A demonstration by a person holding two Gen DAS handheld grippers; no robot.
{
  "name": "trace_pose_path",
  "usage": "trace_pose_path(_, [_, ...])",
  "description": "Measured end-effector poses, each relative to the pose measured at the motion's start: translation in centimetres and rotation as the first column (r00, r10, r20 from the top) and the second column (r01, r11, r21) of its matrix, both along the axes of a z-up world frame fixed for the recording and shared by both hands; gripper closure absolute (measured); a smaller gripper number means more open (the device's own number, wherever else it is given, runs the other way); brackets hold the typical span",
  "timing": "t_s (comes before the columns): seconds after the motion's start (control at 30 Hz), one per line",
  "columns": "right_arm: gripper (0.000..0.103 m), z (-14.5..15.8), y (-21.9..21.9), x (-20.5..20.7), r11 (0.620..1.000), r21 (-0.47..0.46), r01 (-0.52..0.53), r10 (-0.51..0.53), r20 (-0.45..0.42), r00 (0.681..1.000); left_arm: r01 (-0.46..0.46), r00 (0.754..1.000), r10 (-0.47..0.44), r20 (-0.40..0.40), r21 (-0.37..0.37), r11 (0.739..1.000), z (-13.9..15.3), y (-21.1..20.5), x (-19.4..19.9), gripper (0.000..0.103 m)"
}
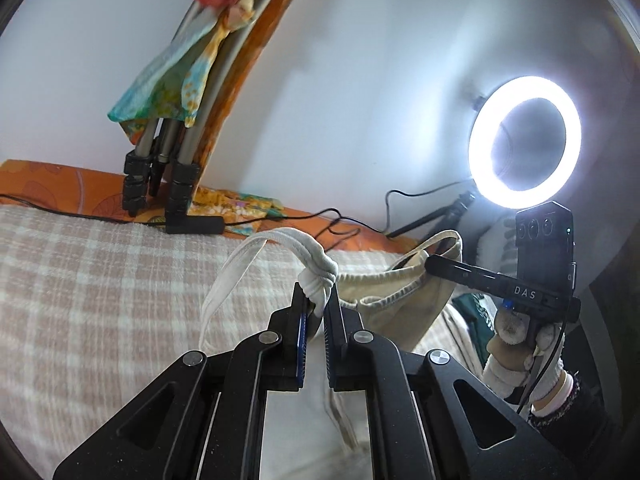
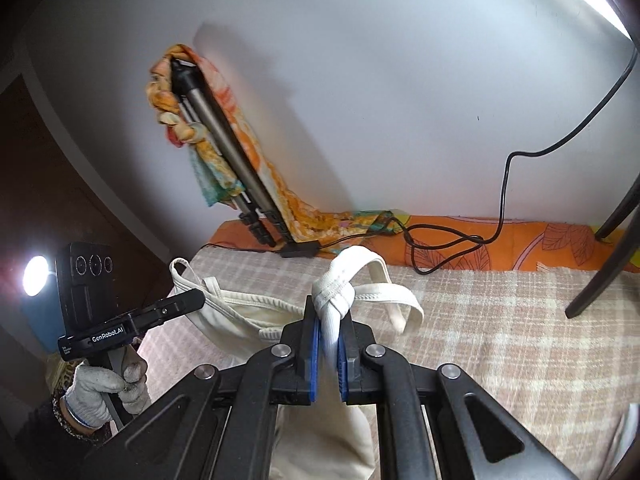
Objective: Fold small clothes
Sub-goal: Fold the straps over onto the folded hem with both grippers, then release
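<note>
So that it can be spread for folding, the cream garment [image 2: 248,322] is held above the checked bed cover [image 1: 100,280] — one bunched shoulder clenched in the left tongs [image 1: 316,312], the other in the right tongs [image 2: 329,332].

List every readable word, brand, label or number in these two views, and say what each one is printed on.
"DAS": white letters on the side of the right gripper, seen in the left wrist view.
"GenRobot.AI": white print on the side of the left gripper, seen in the right wrist view.
A small white label at the rear end of that same bar: too small to read.
No other text shows; the cream garment carries none.
</note>
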State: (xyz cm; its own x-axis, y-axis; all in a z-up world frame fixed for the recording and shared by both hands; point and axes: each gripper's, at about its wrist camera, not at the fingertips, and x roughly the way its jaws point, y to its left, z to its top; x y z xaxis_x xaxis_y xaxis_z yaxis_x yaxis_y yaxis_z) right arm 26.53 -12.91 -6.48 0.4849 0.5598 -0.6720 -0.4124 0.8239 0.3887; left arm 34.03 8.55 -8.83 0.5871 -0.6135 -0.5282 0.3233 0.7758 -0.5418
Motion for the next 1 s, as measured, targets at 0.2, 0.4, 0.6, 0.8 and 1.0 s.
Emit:
trace_pose_path(0.2, [0.098, 0.9, 0.2, -4.4, 1.0, -0.009, -0.012, 0.012, 0.017, 1.0, 0.007, 1.0, -0.007, 0.007, 0.021, 1.0, 0.7, -0.1, -4.4, 0.098])
trace_pose_path(0.4, [0.098, 0.9, 0.6, -9.5, 0.999, -0.039, -0.037, 0.038, 0.031, 0.999, 0.021, 1.0, -0.021, -0.002, 0.033, 0.999, 0.4, 0.0, -9.0, 0.098])
trace_pose_path(0.6, [0.098, -1.6, 0.5, -13.7, 0.995, -0.089, -0.053, 0.054, 0.012, 0.998, 0.066, 0.998, -0.064, -0.018, 0.112, 0.991, -1.8, -0.5, -13.8, 0.098])
trace_pose_path(0.8, [0.098, -5.0, -0.1, -16.3, 0.993, -0.116, -0.037, 0.034, -0.029, 0.999, 0.095, 0.995, -0.089, -0.037, 0.228, 0.969, -4.5, -1.2, -16.3, 0.098])
trace_pose_path(1.0, [0.097, -7.2, -1.0, -17.7, 0.994, -0.106, -0.017, 0.01, -0.066, 0.998, 0.116, 0.993, -0.107, -0.049, 0.274, 0.955, -5.3, -1.3, -17.6, 0.098])
